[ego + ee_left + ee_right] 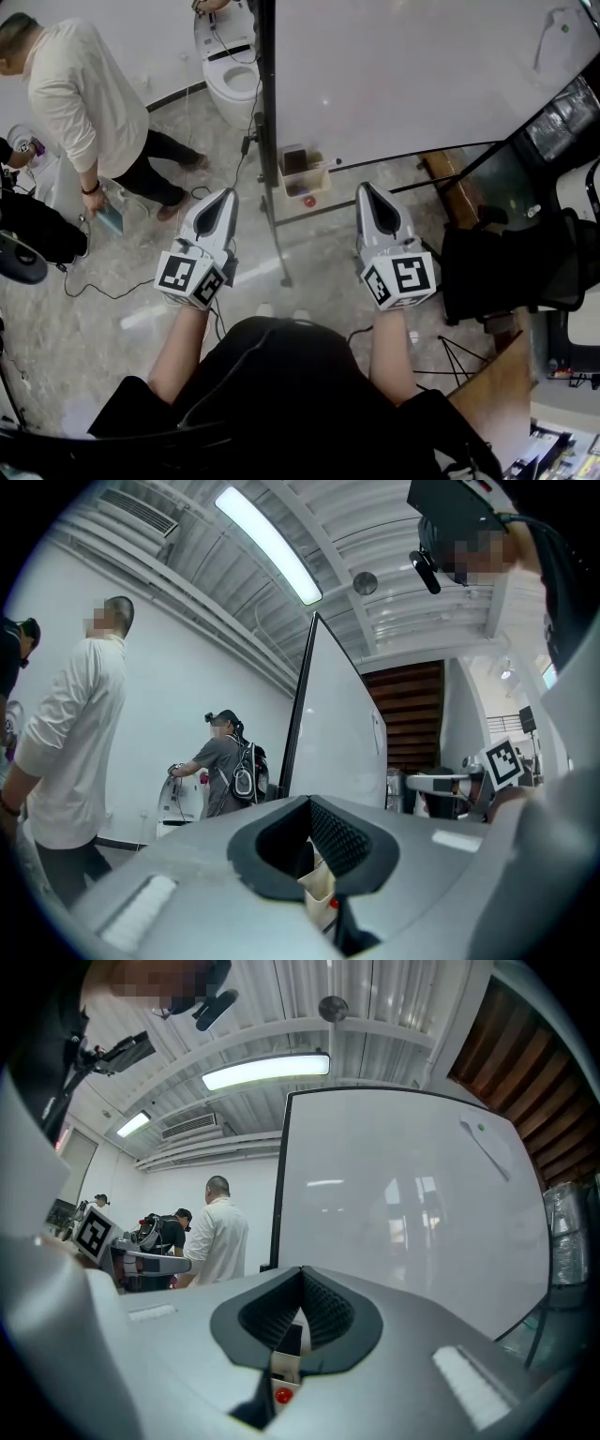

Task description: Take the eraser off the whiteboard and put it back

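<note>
Holding level, left gripper (228, 194) and right gripper (365, 188) both have jaws closed, empty. Eraser (298, 161) sits in holder (320, 184) at whiteboard (403, 75) base, upper centre, ahead between them; right looks marginally nearer.

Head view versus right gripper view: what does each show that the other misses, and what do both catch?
Only the head view: the floor, a black chair, the holder's forearms. Only the right gripper view: the ceiling light, and the right tool with its jaws together, seen from behind. Both: the left tool, the whiteboard, the small box at its lower corner, a person in a white shirt.
</note>
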